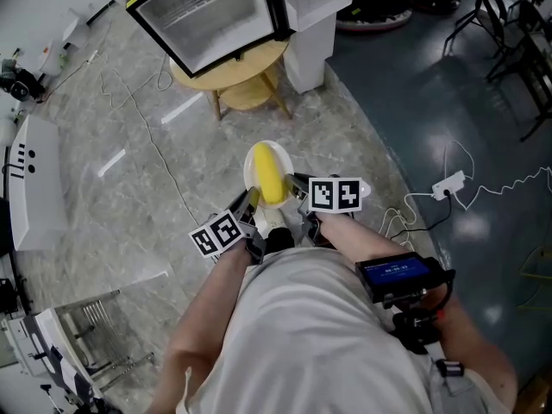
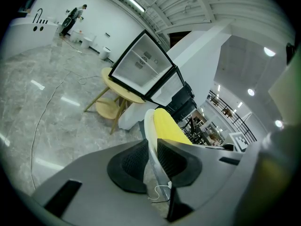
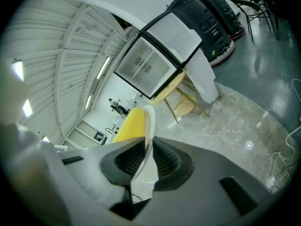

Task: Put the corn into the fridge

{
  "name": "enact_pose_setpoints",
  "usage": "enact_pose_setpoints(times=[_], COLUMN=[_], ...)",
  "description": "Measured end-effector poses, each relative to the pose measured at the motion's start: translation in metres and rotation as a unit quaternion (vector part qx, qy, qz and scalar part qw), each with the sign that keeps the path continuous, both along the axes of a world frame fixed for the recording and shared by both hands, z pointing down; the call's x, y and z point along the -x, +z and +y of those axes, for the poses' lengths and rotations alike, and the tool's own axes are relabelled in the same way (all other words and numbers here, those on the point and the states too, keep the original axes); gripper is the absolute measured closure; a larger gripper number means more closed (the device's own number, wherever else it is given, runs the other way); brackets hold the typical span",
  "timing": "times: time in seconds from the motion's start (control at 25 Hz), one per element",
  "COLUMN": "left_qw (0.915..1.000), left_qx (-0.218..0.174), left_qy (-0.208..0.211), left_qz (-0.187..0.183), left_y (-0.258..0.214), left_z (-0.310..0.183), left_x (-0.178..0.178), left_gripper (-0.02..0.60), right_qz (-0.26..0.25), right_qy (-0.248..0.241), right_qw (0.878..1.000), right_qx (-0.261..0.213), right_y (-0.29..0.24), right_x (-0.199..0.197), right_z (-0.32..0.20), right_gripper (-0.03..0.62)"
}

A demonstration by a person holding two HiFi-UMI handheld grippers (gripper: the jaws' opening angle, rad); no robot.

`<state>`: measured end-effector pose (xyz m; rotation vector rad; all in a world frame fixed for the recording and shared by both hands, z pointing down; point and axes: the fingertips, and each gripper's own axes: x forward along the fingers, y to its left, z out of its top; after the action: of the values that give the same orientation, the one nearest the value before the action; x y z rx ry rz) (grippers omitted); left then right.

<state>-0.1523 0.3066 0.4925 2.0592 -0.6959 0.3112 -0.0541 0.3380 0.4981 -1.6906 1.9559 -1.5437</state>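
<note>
Head view: corn (image 1: 270,173) is a smooth, bright yellow cob with blunt ends. It lies lengthwise on a small round white plate (image 1: 251,166), held in the air above a grey marble-look floor (image 1: 129,188). left gripper (image 1: 248,201) pinches the plate's near-left rim and right gripper (image 1: 298,186) the near-right rim. Both are grey plastic and each carries a black-and-white marker cube. Ahead and well apart from the plate is the fridge (image 1: 216,11): boxy, black frame, glass front, standing on a round pale wooden table (image 1: 246,67). Off to the right the floor turns dark and glossy, and a white power strip (image 1: 450,182) with a trailing cable lies there

Left gripper view: jaws clamped on the thin white plate edge, with ribbed black pads (image 2: 129,161) pressing it from both sides. Corn sits just right of the rim, matte yellow, kernels too soft to resolve. Fridge is straight behind

Right gripper view: same here, jaws closed tight on the plate rim. Corn is on the plate's left side, rounded tip toward the fridge
</note>
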Motion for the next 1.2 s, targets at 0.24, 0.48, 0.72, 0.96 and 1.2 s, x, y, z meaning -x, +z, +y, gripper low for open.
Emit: enact_pose_setpoints(times=[0.24, 0.48, 0.72, 0.96, 1.2], left_qw=[1.0, 1.0, 0.9999, 0.9999, 0.9997], left_qx=[0.0, 0.007, 0.009, 0.01, 0.016], left_qy=[0.0, 0.001, 0.008, 0.012, 0.017], left_qz=[0.0, 0.0, 0.005, 0.006, 0.005], left_y=[0.0, 0.005, 0.009, 0.011, 0.015], left_z=[-0.009, -0.027, -0.053, -0.086, -0.12], left_x=[-0.006, -0.013, -0.024, -0.028, -0.039], left_gripper=[0.515, 0.515, 0.515, 0.515, 0.516], right_qz=[-0.002, 0.001, 0.001, 0.003, 0.004], right_qy=[0.0, -0.001, 0.008, 0.01, 0.013], right_qw=[1.0, 1.0, 1.0, 1.0, 1.0], right_qx=[0.004, 0.004, 0.008, 0.009, 0.018], right_y=[0.002, 0.003, 0.008, 0.009, 0.014], right_x=[-0.005, -0.013, -0.023, -0.027, -0.038], right_z=[-0.007, -0.026, -0.05, -0.083, -0.115], right_gripper=[0.542, 0.543, 0.543, 0.543, 0.543])
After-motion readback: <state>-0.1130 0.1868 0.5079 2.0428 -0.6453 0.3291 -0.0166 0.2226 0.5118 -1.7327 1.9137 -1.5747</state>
